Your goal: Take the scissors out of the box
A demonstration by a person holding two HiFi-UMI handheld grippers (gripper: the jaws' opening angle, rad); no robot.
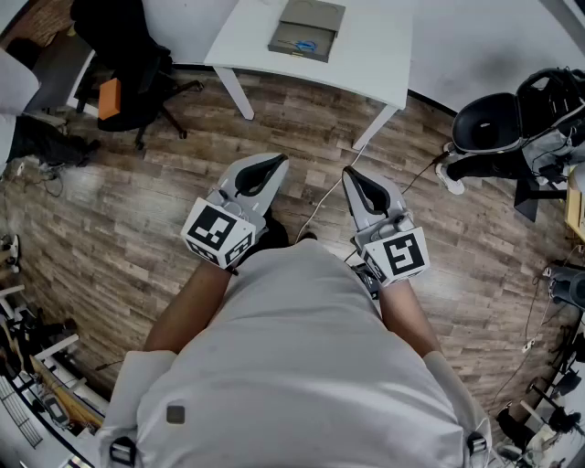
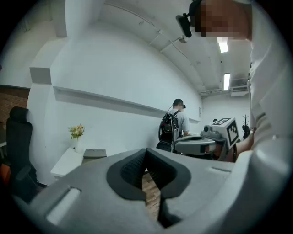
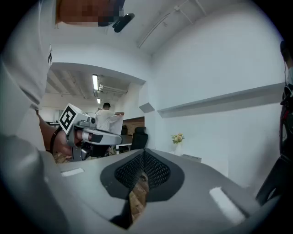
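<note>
Fingers on my left gripper [image 1: 271,166] and right gripper [image 1: 355,179]: both pairs pressed together, empty; I note box [image 1: 307,29] near front edge of table [image 1: 247,37].

Matt wood-plank floor [image 1: 119,238], smooth white table [image 1: 375,46], grey box [image 1: 315,16] perhaps cardboard

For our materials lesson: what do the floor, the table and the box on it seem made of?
Floor: wood or wood-look laminate, matt; plank seams and grain show.
Table: smooth white, likely painted or laminated board; no grain.
Box: grey, matt, perhaps card or plastic; too small to tell.
</note>
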